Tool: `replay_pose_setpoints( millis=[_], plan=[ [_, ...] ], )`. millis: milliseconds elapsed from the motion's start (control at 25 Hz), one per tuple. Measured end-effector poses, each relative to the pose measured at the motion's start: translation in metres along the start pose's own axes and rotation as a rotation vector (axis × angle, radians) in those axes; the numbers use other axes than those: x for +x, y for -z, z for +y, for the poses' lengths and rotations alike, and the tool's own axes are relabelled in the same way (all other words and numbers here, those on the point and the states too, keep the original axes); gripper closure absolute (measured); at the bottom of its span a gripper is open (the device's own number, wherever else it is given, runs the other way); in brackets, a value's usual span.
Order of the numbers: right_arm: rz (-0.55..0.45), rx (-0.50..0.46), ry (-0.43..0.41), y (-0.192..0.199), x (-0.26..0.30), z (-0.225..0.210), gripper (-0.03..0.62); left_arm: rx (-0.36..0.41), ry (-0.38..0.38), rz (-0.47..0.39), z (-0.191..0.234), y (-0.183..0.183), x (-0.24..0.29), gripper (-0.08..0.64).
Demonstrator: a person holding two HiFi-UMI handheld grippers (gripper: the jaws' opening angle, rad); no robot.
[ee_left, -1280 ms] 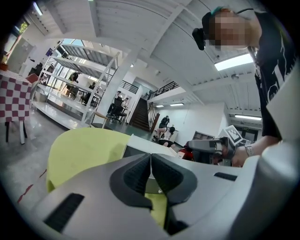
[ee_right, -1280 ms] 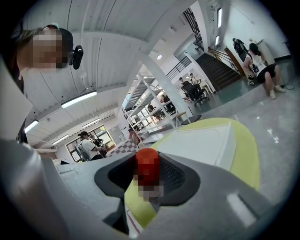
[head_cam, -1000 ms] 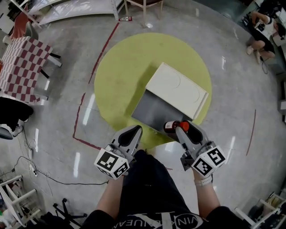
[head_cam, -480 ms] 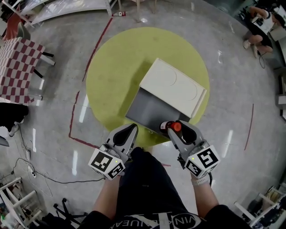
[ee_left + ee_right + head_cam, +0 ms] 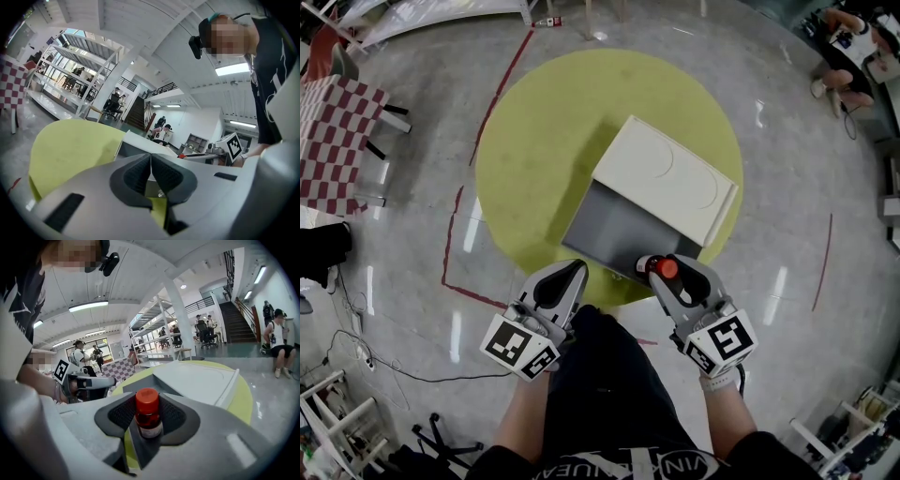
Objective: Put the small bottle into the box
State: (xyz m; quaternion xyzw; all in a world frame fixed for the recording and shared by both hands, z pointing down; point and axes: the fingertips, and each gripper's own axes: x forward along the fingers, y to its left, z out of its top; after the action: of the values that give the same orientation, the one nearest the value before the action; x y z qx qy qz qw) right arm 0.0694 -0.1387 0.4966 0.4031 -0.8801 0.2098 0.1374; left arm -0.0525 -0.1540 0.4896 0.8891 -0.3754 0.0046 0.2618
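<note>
- Left gripper (image 5: 151,169): nearest item, short of the near edge of the desk (image 5: 516,159). Fingers pressed together, nothing between them.
- Right gripper (image 5: 667,277): fingers set wide, pinching the small bottle (image 5: 148,414) by its body, upright, red cap up. Held at the box's near rim.
- Box (image 5: 614,232): open, grey inside, just beyond the bottle. White lid (image 5: 667,176) tipped back on the far side.
- Handling, as judged: carry the bottle forward over the grey opening, keep it upright, and lower it well inside before releasing.

The setting was a large open indoor workspace, with a polished grey floor (image 5: 412,216), tall metal racks (image 5: 79,61), a staircase (image 5: 239,324) and ceiling strip lights (image 5: 232,69).
</note>
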Motion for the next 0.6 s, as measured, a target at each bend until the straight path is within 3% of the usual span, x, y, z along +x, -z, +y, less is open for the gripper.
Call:
replay_pose_setpoints(
  millis=[320,600],
  plan=[
    [0.054,-0.124,0.009,0.009,0.005,0.008,0.445,-0.015,0.0,0.008,0.001,0.01,-0.002,0.545],
    [0.051,-0.133,0.019,0.012,0.006,0.009,0.445,-0.022,-0.002,0.005,0.003,0.013,-0.006,0.545]
  ],
)
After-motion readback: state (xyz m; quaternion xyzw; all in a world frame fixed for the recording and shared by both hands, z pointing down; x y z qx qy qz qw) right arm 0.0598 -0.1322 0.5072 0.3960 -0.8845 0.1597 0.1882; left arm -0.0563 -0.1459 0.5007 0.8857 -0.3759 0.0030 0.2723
